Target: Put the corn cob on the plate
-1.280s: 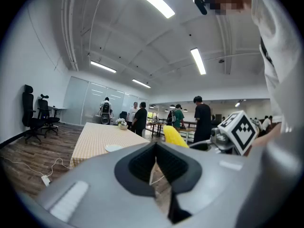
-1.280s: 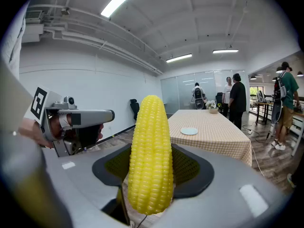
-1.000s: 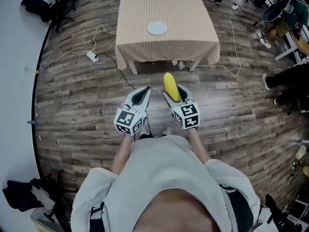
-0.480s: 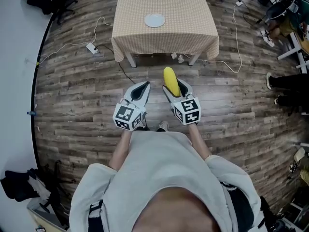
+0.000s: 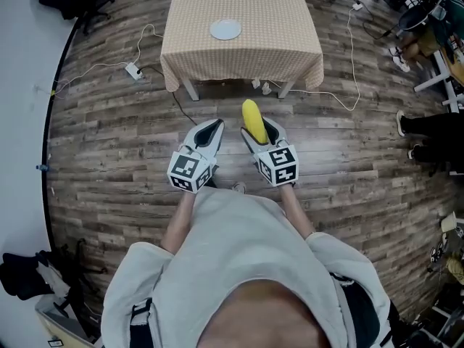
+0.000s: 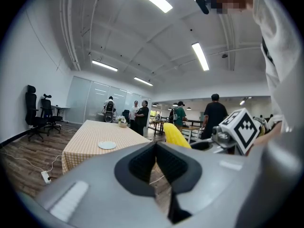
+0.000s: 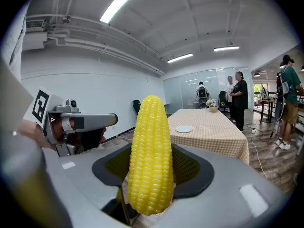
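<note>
The right tool [image 5: 259, 130] is clamped on a yellow corn cob [image 5: 252, 117], which is gripped by its lower half and is seen standing upright between the jaws in the right gripper view. The left tool [image 5: 211, 130] is held just beside it, to its left in the head view, with its jaws closed together on nothing. Both are carried above a wooden floor [image 5: 109, 122], at the centre of the frame. A white plate [image 5: 225, 29] is seen at the upper middle, on a surface [image 5: 268, 42] covered with a checked cloth, well apart from the corn cob.
</note>
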Action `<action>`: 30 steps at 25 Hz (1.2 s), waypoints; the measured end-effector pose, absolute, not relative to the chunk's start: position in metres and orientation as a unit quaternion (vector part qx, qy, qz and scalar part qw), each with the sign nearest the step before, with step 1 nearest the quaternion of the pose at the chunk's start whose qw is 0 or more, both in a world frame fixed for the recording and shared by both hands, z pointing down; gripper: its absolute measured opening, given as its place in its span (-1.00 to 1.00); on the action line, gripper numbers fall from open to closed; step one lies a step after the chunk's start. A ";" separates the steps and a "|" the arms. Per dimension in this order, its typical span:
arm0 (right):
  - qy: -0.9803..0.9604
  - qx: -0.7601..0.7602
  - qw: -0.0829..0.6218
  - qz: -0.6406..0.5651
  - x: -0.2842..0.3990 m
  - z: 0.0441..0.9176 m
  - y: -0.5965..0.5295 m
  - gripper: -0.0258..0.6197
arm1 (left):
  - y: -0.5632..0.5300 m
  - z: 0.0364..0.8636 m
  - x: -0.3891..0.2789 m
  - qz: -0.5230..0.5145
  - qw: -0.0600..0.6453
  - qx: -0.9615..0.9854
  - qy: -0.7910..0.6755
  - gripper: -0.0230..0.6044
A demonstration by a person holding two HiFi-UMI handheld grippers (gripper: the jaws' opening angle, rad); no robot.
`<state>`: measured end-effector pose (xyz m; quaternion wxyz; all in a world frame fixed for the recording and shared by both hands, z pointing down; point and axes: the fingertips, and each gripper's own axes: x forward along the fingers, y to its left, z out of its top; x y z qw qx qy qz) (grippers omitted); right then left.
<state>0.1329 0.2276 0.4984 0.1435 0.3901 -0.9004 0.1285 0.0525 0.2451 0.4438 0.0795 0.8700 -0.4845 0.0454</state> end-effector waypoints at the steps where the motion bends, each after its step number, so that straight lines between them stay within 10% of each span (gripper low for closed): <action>1: -0.900 0.391 0.144 0.129 0.134 0.500 0.226 -0.12 | 0.242 0.444 0.053 0.045 0.078 0.870 -0.485 -0.90; 30: -0.876 0.427 0.173 0.144 0.076 0.533 0.052 -0.12 | 0.059 0.480 -0.011 0.037 0.111 0.885 -0.450 -0.90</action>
